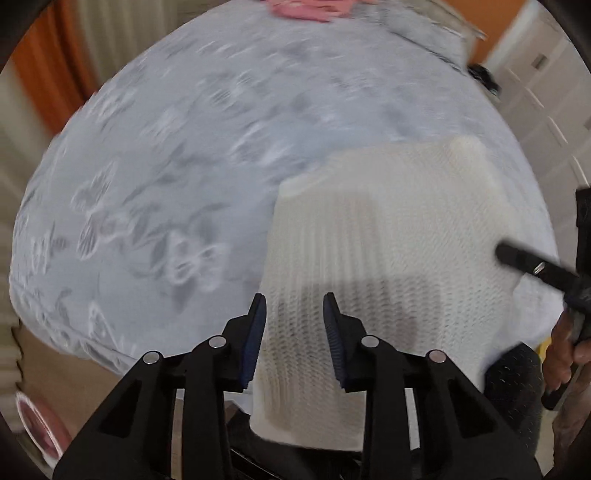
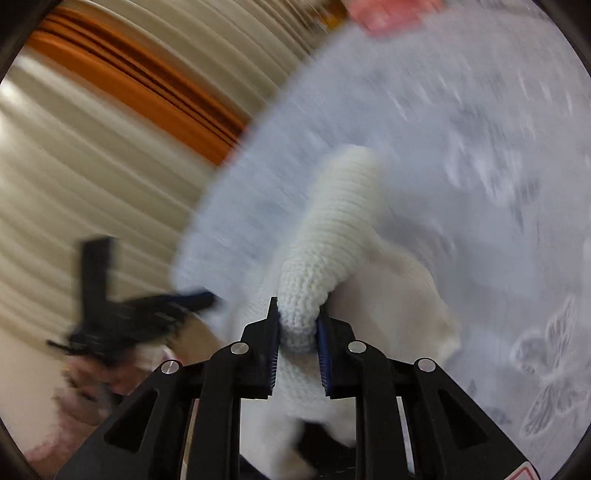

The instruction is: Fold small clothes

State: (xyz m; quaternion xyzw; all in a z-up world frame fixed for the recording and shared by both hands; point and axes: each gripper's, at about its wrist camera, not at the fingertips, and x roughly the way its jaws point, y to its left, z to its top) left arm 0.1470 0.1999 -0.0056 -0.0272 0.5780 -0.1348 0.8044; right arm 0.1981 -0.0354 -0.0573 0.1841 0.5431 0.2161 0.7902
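A white knitted garment (image 1: 388,236) lies folded on the round table with the pale blue floral cloth (image 1: 184,147), at its near right side. My left gripper (image 1: 294,302) is open and empty, its jaws apart just above the garment's near left edge. My right gripper (image 2: 297,314) is shut on a rolled edge of the white knit (image 2: 332,229) and holds it lifted off the cloth. The right gripper's finger (image 1: 532,267) shows at the garment's right edge in the left wrist view. The left gripper (image 2: 147,306) shows blurred at the left of the right wrist view.
A pink garment (image 1: 306,9) lies at the far edge of the table; it also shows in the right wrist view (image 2: 391,13). A beige and orange curtain (image 2: 110,122) hangs beyond the table's left side. White cabinet doors (image 1: 546,92) stand at the right.
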